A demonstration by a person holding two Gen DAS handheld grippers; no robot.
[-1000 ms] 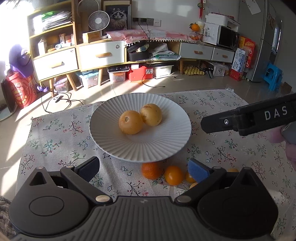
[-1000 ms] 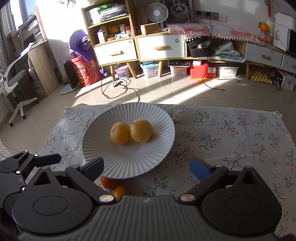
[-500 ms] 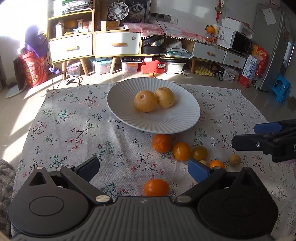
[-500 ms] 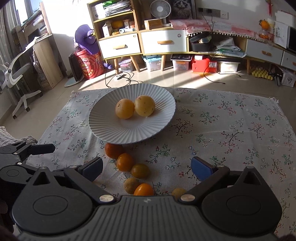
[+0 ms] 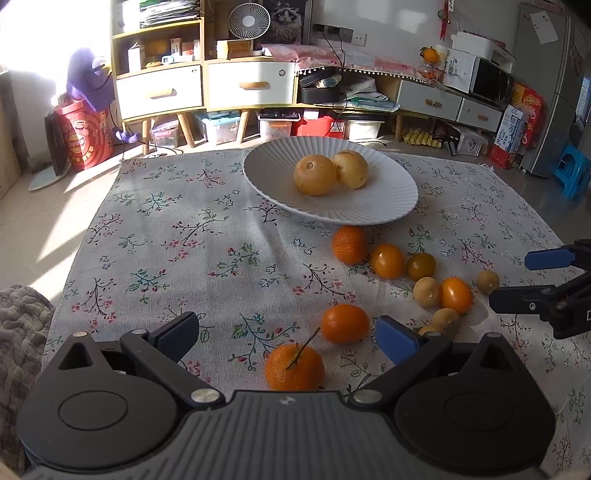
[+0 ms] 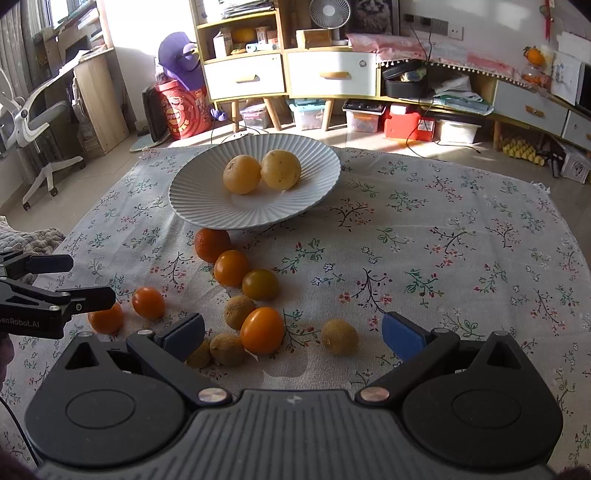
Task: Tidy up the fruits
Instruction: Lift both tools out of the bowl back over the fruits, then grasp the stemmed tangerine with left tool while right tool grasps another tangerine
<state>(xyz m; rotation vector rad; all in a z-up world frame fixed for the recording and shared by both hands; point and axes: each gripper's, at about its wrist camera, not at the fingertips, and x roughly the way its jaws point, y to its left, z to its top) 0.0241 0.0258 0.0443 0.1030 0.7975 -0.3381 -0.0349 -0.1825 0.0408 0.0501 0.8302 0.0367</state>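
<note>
A white ribbed plate [image 5: 280, 192] [image 6: 199, 192] holds two large yellow fruits [image 5: 314, 174] [image 6: 242, 174]. Below it on the floral cloth lie several small fruits: a tangerine [image 5: 349, 244] [image 6: 212, 244], orange tomatoes [image 5: 388, 260] [image 6: 261, 329] and brown longans [image 5: 426, 292] [image 6: 339, 337]. My left gripper [image 5: 287, 338] is open and empty, low over a stemmed tangerine [image 5: 294, 366] and an orange tomato [image 5: 344, 323]. My right gripper [image 6: 293, 334] is open and empty over the longan and tomato cluster. Each gripper shows at the edge of the other's view.
The floral cloth [image 5: 184, 236] covers a low table. Behind it are cabinets with drawers [image 5: 251, 83], storage bins, a fan [image 5: 249, 21] and a fridge [image 5: 546, 92]. A grey blanket [image 5: 22, 317] lies at the left edge; an office chair [image 6: 33, 122] stands far left.
Both grippers have pulled back and down from the plate, so the loose fruits below it have come into view. Both stay open and empty.
</note>
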